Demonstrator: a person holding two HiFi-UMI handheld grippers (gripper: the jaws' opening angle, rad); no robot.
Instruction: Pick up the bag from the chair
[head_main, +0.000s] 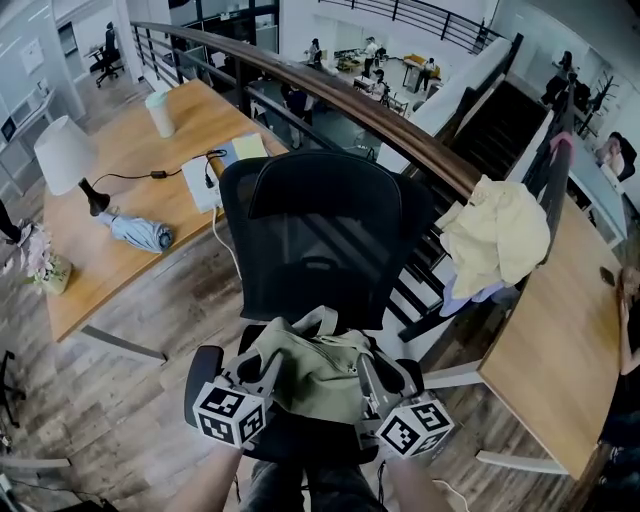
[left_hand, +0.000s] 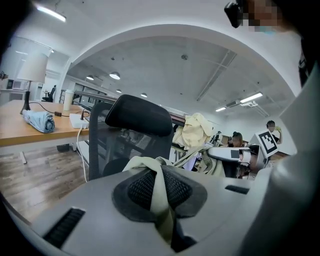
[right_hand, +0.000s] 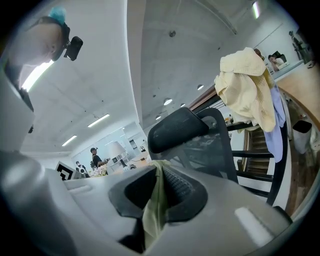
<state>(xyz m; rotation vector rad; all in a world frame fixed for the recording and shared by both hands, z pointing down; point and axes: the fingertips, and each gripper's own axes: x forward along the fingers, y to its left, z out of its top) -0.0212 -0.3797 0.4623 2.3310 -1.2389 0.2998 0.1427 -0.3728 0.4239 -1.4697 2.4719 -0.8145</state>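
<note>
Grey moulded bodies on left gripper (head_main: 262, 372) and right gripper (head_main: 375, 378), black mesh pads (left_hand: 142, 187). White cubes (head_main: 230, 412) with black square markers behind the pads.

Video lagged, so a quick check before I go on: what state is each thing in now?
Black mesh office chair: upright.
Olive-green fabric bag: pinched by both grippers over the chair.
Left gripper: shut on bag fabric.
Right gripper: shut on bag fabric.
Light-blue umbrella: folded, lying on wooden desk.
</note>
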